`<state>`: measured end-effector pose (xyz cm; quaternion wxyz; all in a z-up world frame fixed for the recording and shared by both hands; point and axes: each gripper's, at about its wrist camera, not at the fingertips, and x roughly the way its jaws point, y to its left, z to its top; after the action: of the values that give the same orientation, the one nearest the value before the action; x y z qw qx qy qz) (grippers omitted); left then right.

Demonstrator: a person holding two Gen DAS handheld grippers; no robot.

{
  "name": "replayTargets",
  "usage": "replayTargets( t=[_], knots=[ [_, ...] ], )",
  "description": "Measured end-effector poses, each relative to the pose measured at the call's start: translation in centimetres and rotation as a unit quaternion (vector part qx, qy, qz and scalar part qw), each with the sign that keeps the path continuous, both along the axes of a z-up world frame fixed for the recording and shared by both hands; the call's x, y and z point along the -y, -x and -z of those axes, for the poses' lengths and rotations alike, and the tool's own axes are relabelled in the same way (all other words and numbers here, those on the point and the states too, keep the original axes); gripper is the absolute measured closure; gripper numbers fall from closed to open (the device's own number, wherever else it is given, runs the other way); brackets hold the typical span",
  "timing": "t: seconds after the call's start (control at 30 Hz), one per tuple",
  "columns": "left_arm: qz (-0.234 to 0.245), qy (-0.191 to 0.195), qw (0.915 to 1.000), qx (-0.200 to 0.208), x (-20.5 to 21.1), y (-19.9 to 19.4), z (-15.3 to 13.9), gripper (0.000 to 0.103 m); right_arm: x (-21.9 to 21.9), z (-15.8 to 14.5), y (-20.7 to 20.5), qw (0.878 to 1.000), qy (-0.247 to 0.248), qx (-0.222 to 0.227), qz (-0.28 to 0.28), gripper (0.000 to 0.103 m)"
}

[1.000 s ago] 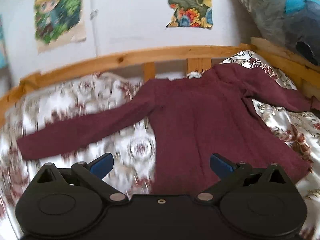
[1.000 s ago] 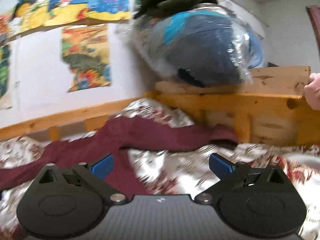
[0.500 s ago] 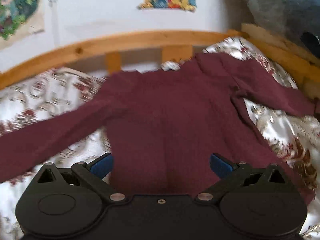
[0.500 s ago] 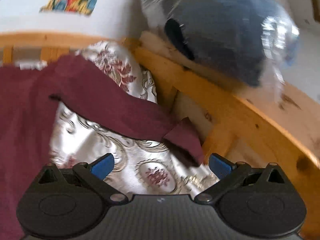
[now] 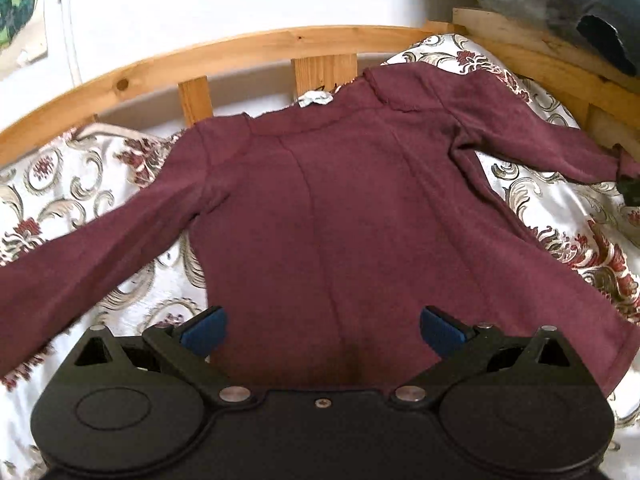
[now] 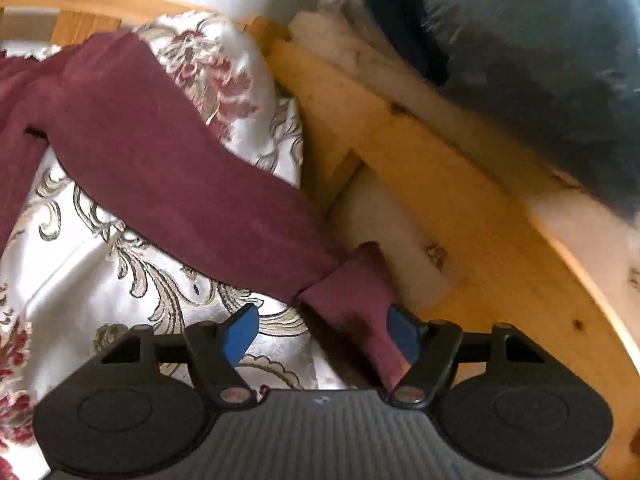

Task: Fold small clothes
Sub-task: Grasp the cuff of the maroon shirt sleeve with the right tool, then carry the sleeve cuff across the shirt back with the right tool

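Maroon top [image 5: 360,208] lies flat on the bed [image 5: 72,184], collar toward the wooden rail. Right tool [image 6: 320,330] is closing around the sleeve cuff [image 6: 348,300] by the bed's right edge — take both layers before lifting. Left tool [image 5: 322,326] wide, empty, over the hem.

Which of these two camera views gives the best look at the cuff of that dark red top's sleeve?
The right wrist view: the sleeve cuff lies close up between the closing fingers of the right hand-held gripper, beside the wooden bed frame. The left wrist view shows the cuff only small, at the frame's far right edge.
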<state>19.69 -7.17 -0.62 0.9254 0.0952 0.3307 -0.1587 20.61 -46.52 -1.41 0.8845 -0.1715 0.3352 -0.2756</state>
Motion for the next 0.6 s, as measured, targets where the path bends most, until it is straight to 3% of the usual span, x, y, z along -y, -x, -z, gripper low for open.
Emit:
replayTargets(
  t=[0.1,0.17,0.27,0.47,0.6],
  knots=[
    [-0.002,-0.002,1.0,0.002,-0.3,0.2,-0.4,0.001,0.6,0.5,-0.8,1.0,-0.006,-0.009,0.005,0.051],
    [-0.006,-0.001,1.0,0.004,-0.4,0.2,-0.7,0.001,0.7,0.5,-0.9,1.0,-0.009,-0.006,0.009,0.075],
    [-0.012,0.007,0.9999,0.009,-0.5,0.2,-1.2,0.001,0.7,0.1,-0.4,1.0,-0.006,0.013,0.011,0.096],
    [-0.015,0.017,0.9996,0.017,-0.4,-0.2,-1.9,0.001,-0.2,-3.9,1.9,0.996,-0.019,0.082,-0.015,0.101],
    [-0.023,0.022,0.9992,0.024,-0.6,-0.7,-2.5,0.001,-1.5,-8.9,3.5,0.984,-0.078,0.143,-0.071,0.102]
  ],
)
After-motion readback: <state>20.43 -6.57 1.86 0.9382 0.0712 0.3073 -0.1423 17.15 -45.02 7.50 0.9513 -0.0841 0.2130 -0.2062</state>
